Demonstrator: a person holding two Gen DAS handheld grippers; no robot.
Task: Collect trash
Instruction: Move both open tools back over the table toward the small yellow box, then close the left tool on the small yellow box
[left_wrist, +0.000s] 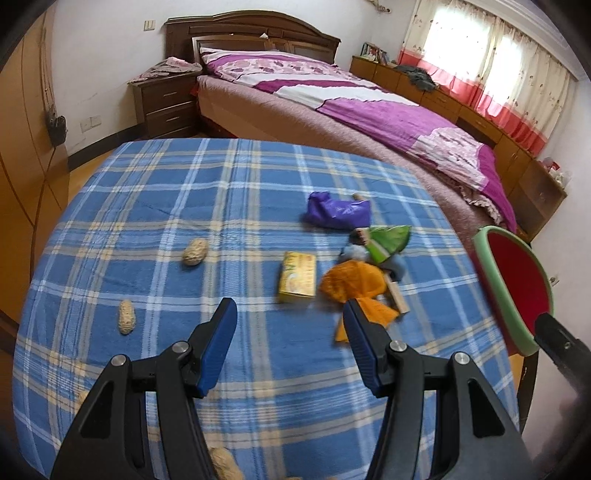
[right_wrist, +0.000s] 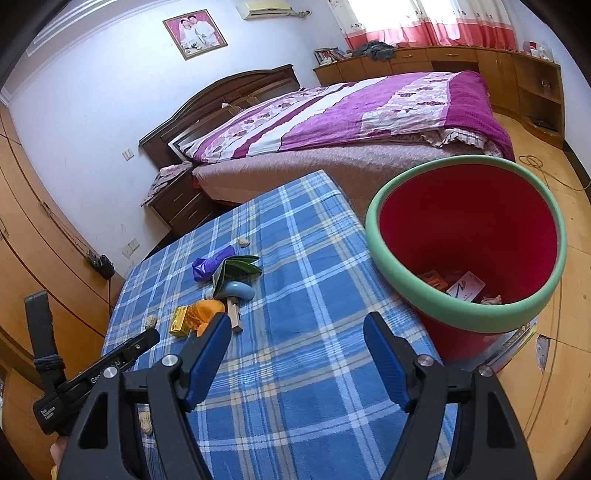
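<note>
A: Both sets of jaws stand apart, holding nothing. The left gripper (left_wrist: 290, 317) hangs over the bench (left_wrist: 155, 192), just short of the yellow box (left_wrist: 297, 272) and the orange wrapper (left_wrist: 351, 286).

B: And the right gripper (right_wrist: 297, 332)?

A: Above the bench edge, beside the bin (right_wrist: 467, 240), which stands off the bench with some scraps already in it.

B: What worries you?

A: The litter is heaped: orange wrapper, a wood block (left_wrist: 398, 297), a blue piece (right_wrist: 238, 290), a green wrapper (left_wrist: 389, 240), a purple wrapper (left_wrist: 338, 210), all touching. A pinch on the orange one could drag its neighbours or catch the cloth.

B: The peanuts (left_wrist: 195, 251)?

A: They lie apart, round and hard; I judge they could squirt out of the jaws and roll off. Thin wrappers may also slip loose on the way to the bin.
</note>
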